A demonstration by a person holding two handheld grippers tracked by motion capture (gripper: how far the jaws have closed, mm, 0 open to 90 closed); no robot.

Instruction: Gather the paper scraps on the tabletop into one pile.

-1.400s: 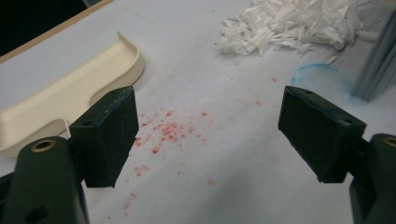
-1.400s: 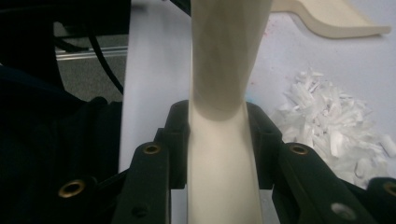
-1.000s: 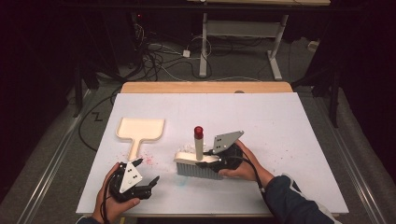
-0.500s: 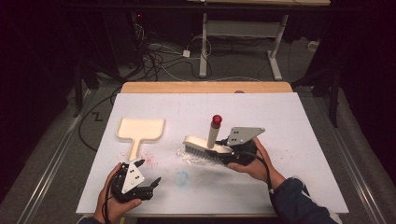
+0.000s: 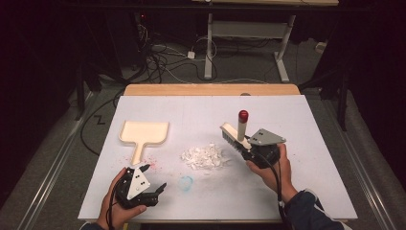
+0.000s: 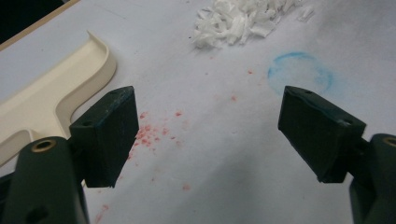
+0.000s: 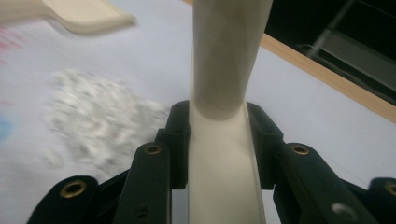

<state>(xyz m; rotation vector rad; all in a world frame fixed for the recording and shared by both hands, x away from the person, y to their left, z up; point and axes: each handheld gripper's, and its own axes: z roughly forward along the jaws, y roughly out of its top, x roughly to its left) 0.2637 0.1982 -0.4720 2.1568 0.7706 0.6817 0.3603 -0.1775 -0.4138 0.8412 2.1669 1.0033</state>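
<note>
— Where do we stand?

— My right gripper is clamped on the brush handle, bristles lifted just right of the paper scraps, which sit heaped mid-desk. My left gripper waits with jaws spread wide and nothing in them, near the front edge.

— And the dustpan?

— Flat on the desk toward the left edge, with no scraps showing in it. I'd say gathering is done; picking up the pan and sweeping the heap in is still left.
</note>
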